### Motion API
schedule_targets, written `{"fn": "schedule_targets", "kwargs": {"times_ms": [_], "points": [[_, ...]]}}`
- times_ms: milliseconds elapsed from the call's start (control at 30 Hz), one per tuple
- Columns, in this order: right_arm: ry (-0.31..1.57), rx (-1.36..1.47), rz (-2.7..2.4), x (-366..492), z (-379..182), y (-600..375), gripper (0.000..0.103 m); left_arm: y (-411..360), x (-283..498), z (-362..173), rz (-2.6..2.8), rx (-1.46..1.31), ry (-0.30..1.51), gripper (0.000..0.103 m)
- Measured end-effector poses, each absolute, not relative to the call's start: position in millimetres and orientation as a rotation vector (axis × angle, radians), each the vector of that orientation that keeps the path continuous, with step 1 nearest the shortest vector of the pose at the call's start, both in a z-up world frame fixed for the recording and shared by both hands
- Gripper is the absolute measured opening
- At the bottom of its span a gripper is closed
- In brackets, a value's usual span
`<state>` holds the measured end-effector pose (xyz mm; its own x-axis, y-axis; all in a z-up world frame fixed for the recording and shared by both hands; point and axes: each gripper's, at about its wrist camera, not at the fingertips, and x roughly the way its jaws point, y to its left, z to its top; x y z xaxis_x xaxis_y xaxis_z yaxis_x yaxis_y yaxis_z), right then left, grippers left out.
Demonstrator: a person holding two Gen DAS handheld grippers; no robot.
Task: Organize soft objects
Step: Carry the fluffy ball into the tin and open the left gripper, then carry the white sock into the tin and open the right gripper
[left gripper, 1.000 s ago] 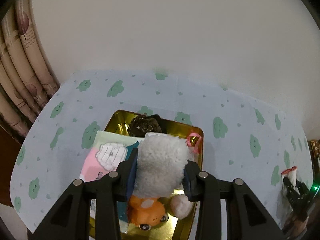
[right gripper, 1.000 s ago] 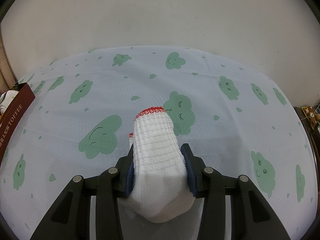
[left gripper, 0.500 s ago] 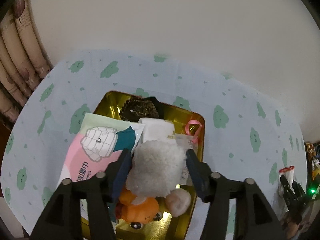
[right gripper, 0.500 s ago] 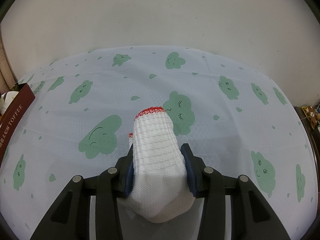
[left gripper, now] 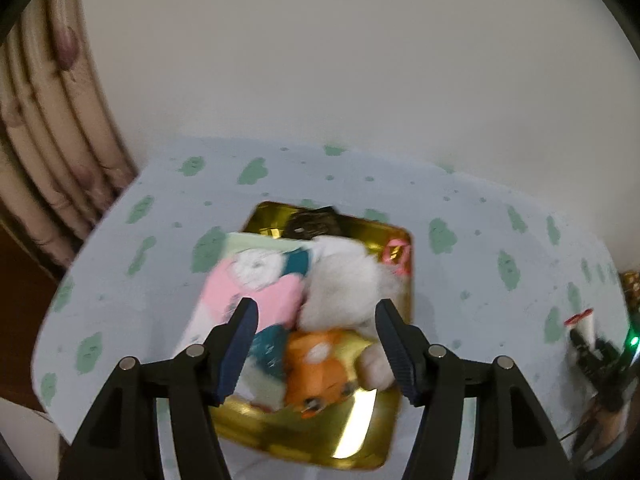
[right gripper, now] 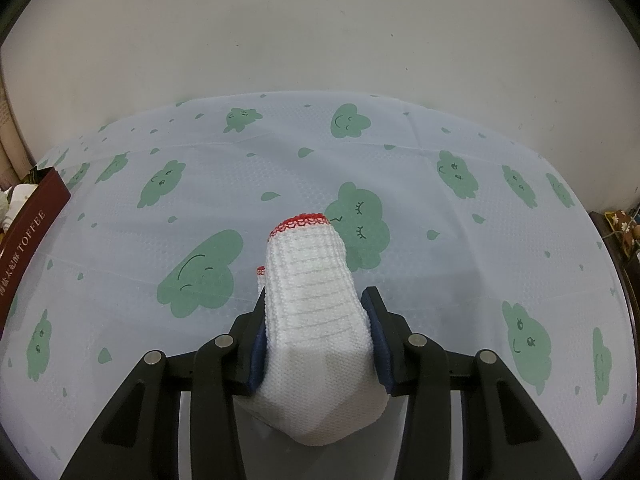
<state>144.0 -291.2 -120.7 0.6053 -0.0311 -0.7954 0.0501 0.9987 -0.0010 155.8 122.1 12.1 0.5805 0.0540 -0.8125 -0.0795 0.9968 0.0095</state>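
Soft things fill the gold tin (left gripper: 394, 412) on the cloud-patterned tablecloth (left gripper: 472, 280): a fluffy white plush (left gripper: 344, 284) lies in the middle of it, an orange toy (left gripper: 320, 372) sits at its near end, and a pink and teal packet (left gripper: 260, 296) leans over the tin's left side, with something dark (left gripper: 316, 222) at the far end and a pink ring (left gripper: 394, 254) by the far right corner. Above all this hangs the left gripper (left gripper: 316, 312), its jaws wide and opening, with nothing pinched; the white plush and the orange toy show in the gap between the fingers but lie down in the tin, clear of the blue pads (left gripper: 240, 344). This view is smeared, so finer detail on the packet cannot be read. Over to the right the right gripper (right gripper: 316, 308) is clamped on a white knitted glove (right gripper: 316, 328) with a red-trimmed cuff, both pads pressing into its sides; the cuff points away from the hand and the glove bulges out behind the fingers, held above the tablecloth (right gripper: 460, 264). Only the right wrist view shows the knit and the red edging up close, and a dark red box (right gripper: 28, 232) printed TOFFEE at the table's left edge. Only the left wrist view shows the tin's contents, the curtain (left gripper: 52, 128) at far left, and, small at the right edge, the glove's red cuff (left gripper: 580, 318).
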Motion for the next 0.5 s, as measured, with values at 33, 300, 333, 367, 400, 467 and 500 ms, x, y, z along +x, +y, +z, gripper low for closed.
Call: {"fn": "schedule_targets", "kwargs": {"times_ms": [33, 300, 333, 367, 400, 467, 500], "points": [[0.919, 0.020, -0.048, 143.9, -120.5, -291.1, 0.041, 124.0, 149.0, 12.8, 0.084, -0.014, 0.937, 0.063], [0.921, -0.007, -0.058, 145.4, -119.4, -287.1, 0.037, 141.8, 102.7, 2.6, 0.179, 0.149, 0.876, 0.063], [0.921, -0.013, -0.062, 145.5, -118.5, -286.6, 0.036, 144.6, 98.2, -0.9, 0.186, 0.159, 0.873, 0.063], [0.922, -0.014, -0.066, 145.6, -117.5, -285.9, 0.035, 147.3, 94.6, -4.4, 0.188, 0.167, 0.875, 0.063], [0.925, -0.014, -0.070, 145.7, -116.4, -285.0, 0.034, 149.2, 92.4, -7.1, 0.192, 0.170, 0.876, 0.063], [0.926, -0.015, -0.074, 145.6, -113.8, -283.6, 0.031, 153.4, 88.8, -12.0, 0.201, 0.170, 0.872, 0.063], [0.926, -0.010, -0.073, 145.3, -112.0, -282.7, 0.030, 155.1, 86.5, -13.5, 0.206, 0.168, 0.866, 0.063]]}}
